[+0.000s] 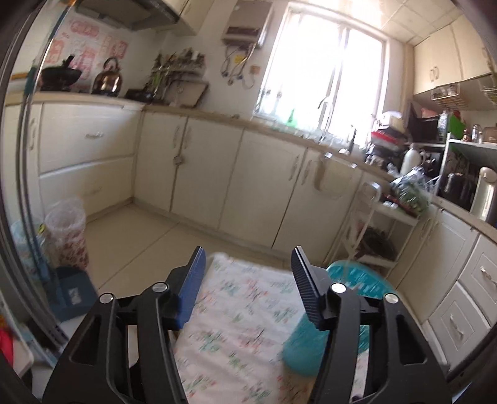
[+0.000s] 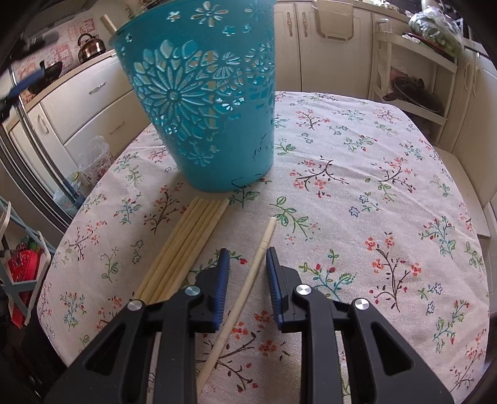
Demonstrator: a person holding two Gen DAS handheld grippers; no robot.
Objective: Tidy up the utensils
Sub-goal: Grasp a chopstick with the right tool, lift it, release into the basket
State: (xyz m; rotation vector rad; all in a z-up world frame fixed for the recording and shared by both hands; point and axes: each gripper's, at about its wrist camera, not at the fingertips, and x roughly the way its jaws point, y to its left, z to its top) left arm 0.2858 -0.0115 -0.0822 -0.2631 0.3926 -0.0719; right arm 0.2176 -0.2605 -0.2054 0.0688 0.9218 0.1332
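The right tool (image 2: 248, 264) hangs part-open astride a single pale wooden chopstick (image 2: 245, 289) on the floral tabletop (image 2: 372, 186), gripping nothing, the stick's long axis running near-to-far toward the teal cut-out plastic bucket (image 2: 202, 93), while the left tool (image 1: 248, 270) gapes empty.

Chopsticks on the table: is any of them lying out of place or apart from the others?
Yes. One single chopstick lies alone on the tablecloth, between the open fingers of the right gripper, angled away from the neat bundle of chopsticks beside it. One more stick already pokes above the rim of the teal holder.
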